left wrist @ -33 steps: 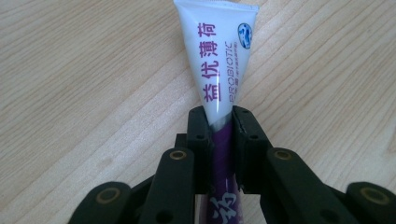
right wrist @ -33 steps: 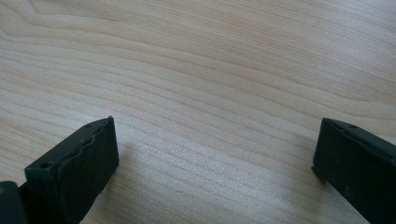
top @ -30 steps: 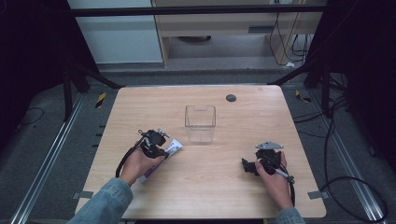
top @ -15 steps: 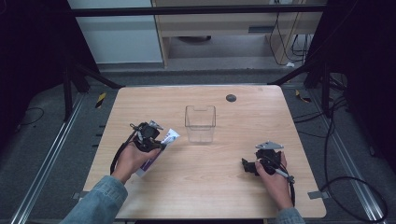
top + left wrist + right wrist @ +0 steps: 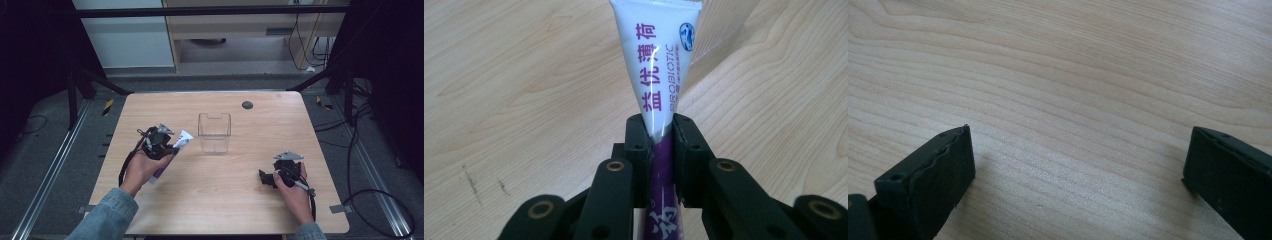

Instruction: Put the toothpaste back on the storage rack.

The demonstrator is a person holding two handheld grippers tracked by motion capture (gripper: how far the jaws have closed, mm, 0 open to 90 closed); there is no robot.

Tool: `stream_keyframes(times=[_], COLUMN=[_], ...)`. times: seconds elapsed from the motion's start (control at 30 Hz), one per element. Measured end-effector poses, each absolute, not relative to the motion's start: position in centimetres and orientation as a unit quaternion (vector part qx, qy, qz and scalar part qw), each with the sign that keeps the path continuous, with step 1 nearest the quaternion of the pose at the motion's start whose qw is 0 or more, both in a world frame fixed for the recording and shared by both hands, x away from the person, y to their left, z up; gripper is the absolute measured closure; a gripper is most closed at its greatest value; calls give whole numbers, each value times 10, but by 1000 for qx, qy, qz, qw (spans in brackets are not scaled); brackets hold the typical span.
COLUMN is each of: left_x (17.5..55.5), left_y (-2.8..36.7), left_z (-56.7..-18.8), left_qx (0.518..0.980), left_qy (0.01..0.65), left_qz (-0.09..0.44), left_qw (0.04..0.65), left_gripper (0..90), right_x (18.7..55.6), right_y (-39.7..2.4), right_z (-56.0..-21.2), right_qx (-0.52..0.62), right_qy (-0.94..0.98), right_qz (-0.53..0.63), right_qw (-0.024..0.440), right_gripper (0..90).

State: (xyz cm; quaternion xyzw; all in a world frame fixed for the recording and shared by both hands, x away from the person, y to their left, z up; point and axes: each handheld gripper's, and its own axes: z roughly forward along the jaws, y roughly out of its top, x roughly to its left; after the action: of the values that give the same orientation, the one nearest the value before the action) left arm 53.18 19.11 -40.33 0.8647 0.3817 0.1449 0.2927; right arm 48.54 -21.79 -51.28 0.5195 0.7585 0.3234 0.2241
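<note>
A white and purple toothpaste tube (image 5: 181,141) (image 5: 658,65) is pinched between the jaws of my left gripper (image 5: 170,148) (image 5: 663,131), which is shut on it and holds it above the table, flat crimped end pointing toward the clear plastic box (image 5: 214,132). The tube's purple cap end pokes out under the hand. My right gripper (image 5: 264,177) (image 5: 1075,160) rests low over the table at the right, jaws wide open with bare wood between them.
The wooden table (image 5: 225,210) carries a small dark round disc (image 5: 247,105) near its far edge. Metal rails and black frame legs flank the table, and cables lie on the floor to the right.
My left gripper has lifted the toothpaste tube off the table and carried it a little toward the clear box. The right gripper has stayed where it was.
</note>
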Motion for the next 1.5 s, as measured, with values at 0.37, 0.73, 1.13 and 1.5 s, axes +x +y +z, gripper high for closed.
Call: stream_keyframes(times=[0.37,0.73,1.13,1.5], left_x=[532,535,536,538], left_y=[190,188,180,171], left_z=[-391,-370,-349,-330], left_qx=[855,847,841,837], left_qy=[384,381,371,362], left_qz=[153,164,177,187], left_qw=[313,333,352,365], left_gripper=[787,787,787,787], right_x=[485,485,485,485], right_y=[-218,-218,-218,-218], right_z=[-513,-513,-513,-513], right_qx=[519,519,519,519], right_qy=[759,758,759,759], right_qz=[324,323,323,323], right_qw=[224,224,224,224], right_gripper=[3,3,3,3])
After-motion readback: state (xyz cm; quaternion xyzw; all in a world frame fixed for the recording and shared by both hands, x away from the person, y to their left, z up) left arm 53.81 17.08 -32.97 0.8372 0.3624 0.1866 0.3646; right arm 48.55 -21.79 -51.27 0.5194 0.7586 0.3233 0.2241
